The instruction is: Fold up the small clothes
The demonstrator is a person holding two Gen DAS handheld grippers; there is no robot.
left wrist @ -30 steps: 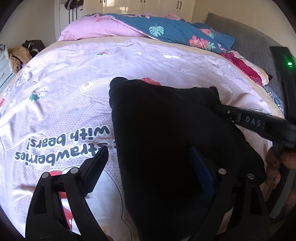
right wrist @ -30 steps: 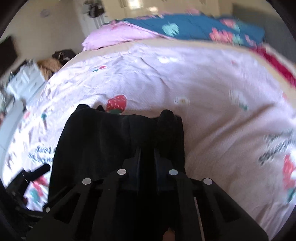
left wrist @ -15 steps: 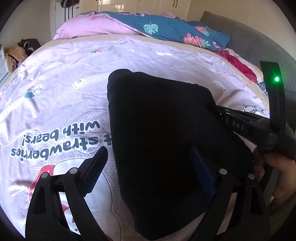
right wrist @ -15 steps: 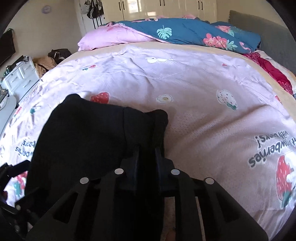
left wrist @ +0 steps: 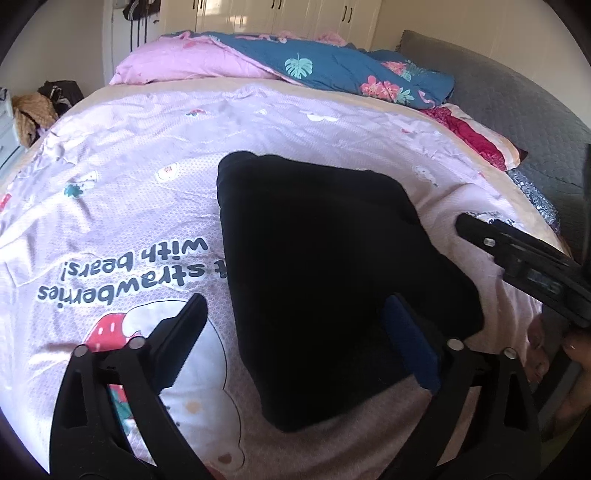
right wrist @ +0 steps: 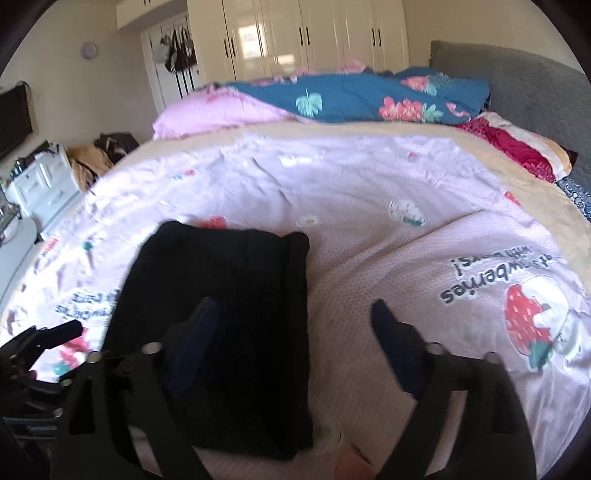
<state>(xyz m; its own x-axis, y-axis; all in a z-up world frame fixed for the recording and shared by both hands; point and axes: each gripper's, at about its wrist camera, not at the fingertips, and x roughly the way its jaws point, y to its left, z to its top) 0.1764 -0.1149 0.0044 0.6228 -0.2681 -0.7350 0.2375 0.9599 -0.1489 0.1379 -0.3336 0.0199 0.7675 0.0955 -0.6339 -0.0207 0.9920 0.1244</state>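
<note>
1. While a folded black garment [left wrist: 325, 266] lies flat on the pink strawberry-print bedspread [left wrist: 122, 192], both grippers stand over its near end.
2. Left gripper [left wrist: 295, 332]: fingers spread wide, having just opened further, straddling the garment's left edge without pressing it.
3. Right gripper [right wrist: 295, 332]: fingers have just sprung apart; nothing is gripped, the left finger over the cloth, the other over bare bedspread.
4. Behind, a blue floral quilt [right wrist: 362, 96] is heaped before white wardrobes [right wrist: 303, 33].

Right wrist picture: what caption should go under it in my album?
Open right hand-held gripper above a folded black cloth garment on the pink strawberry-print bedspread.
</note>
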